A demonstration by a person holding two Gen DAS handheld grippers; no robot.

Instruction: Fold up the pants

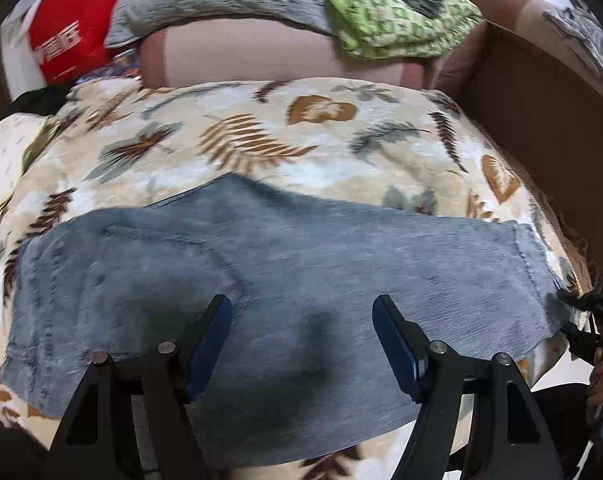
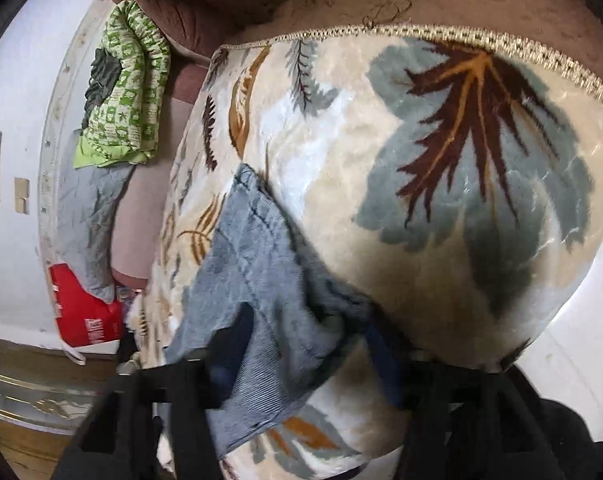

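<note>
One pair of blue pants [image 1: 285, 264] lies flat on the leaf-print blanket [image 1: 261, 128], long axis crosswise to my left gripper [image 1: 301, 316]. Its fingers stand wide apart above the cloth, holding nothing. My right gripper [image 2: 301, 344] is at the hem end; its fingers straddle the fabric, spread, grip not confirmed. Right is nearer the hem.

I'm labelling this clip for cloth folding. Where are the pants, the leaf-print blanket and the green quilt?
pants [image 1: 301, 264], left wrist view, middle of the blue cloth.
leaf-print blanket [image 2: 381, 184], right wrist view, bare pale patch.
green quilt [image 1: 385, 20], left wrist view, patterned top.
</note>
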